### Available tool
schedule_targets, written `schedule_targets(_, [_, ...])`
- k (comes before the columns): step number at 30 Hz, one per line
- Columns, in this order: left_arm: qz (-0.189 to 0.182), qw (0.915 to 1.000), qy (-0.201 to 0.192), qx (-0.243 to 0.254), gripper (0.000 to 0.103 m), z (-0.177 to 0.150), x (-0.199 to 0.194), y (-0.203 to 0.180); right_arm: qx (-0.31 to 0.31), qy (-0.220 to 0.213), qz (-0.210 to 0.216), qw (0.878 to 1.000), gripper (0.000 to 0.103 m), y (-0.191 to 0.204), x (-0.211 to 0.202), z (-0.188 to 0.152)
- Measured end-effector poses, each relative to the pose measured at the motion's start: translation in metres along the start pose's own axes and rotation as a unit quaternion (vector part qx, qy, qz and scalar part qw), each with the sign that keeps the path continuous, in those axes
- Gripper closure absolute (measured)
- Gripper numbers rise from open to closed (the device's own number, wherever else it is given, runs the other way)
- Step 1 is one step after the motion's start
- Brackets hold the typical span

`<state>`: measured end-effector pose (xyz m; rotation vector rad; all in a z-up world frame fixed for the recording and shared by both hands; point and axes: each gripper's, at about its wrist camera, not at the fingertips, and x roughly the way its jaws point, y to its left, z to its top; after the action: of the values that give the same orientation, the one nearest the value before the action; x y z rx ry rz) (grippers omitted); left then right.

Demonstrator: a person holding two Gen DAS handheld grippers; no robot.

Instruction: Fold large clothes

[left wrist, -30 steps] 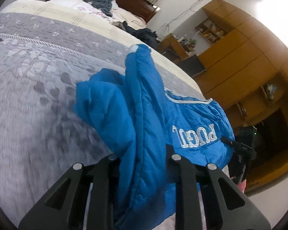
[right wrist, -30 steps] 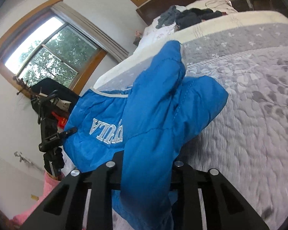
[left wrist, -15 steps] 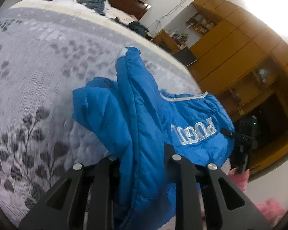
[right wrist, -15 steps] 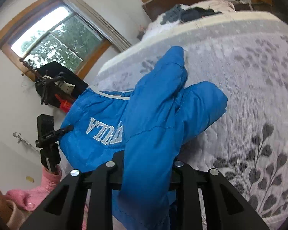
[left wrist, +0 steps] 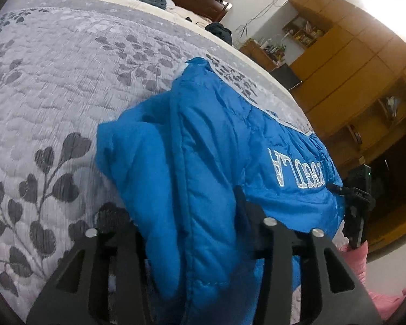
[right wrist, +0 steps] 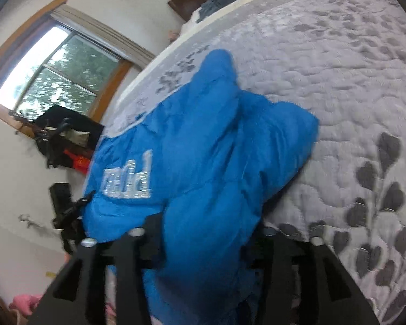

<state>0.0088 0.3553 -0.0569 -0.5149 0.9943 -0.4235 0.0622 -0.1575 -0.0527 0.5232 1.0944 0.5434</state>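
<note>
1. Blue padded jacket [left wrist: 203, 162] lies bunched on the grey leaf-print quilt [left wrist: 54, 94] at the near bed edge; centre of both wrist views, running from 12 down to 6 o'clock.
2. Left gripper [left wrist: 189, 216] tilts forward over the bed, both black fingers [left wrist: 273, 241] pinched onto a thick fold of the jacket at 6 o'clock.
3. Right gripper [right wrist: 203, 230] has the same pose, its fingers [right wrist: 127, 246] clamped on another fold of the jacket [right wrist: 203, 162] at 6 o'clock.
4. White stitched lettering [left wrist: 297, 173] at 3 o'clock in the left view, upside down; reads roughly "…UGULA", partly creased. In the right view the lettering [right wrist: 130, 181] sits at 9 o'clock, blurred, not readable.
5. Versus 0.5 s ago: both cameras sit lower and closer to the quilt, the jacket fills more of the frame, and its chest panel has shifted so different letters show. Grip unchanged.
6. Wooden cabinets [left wrist: 352, 67] at 2 o'clock in the left view; window [right wrist: 54, 67] at 10 o'clock in the right view.
</note>
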Motion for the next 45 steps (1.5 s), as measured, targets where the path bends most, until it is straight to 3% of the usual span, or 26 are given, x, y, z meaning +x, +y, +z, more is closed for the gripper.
schedule_targets(6, [0.040, 0.9984, -0.039, 0.001, 0.052, -0.003, -0.048, 0.000, -0.013, -0.049, -0.044, 0.998, 0.033, 0.001, -0.041, -0.014])
schedule_targets(9, [0.097, 0.9915, -0.078, 0.040, 0.050, -0.004, -0.073, -0.020, -0.008, -0.066, -0.051, 0.997, 0.033, 0.002, -0.064, -0.021])
schedule_targets(13, [0.095, 0.9886, -0.093, 0.072, 0.044, -0.005, -0.086, -0.054, -0.013, -0.075, -0.055, 0.996, 0.032, 0.006, -0.078, -0.030])
schedule_targets(20, [0.071, 0.9890, -0.075, 0.106, 0.036, -0.011, -0.060, -0.109, -0.010, -0.081, -0.047, 0.996, 0.025, 0.013, -0.083, -0.047])
schedule_targets(23, [0.087, 0.9869, -0.070, 0.116, 0.035, -0.013, -0.039, -0.121, 0.006, -0.074, -0.036, 0.997, 0.025, 0.007, -0.078, -0.055])
schedule_targets(32, [0.134, 0.9852, -0.051, 0.094, 0.035, -0.015, 0.008, -0.115, 0.038, -0.068, -0.005, 0.997, 0.021, -0.021, -0.065, -0.060])
schedule_targets(43, [0.165, 0.9794, -0.052, 0.105, 0.035, -0.022, 0.017, -0.114, 0.054, -0.022, 0.060, 0.996, 0.020, -0.032, -0.014, -0.035])
schedule_targets(45, [0.164, 0.9795, -0.052, 0.105, 0.035, -0.022, 0.017, -0.113, 0.050, -0.018, 0.064, 0.997, 0.032, -0.030, -0.009, -0.032])
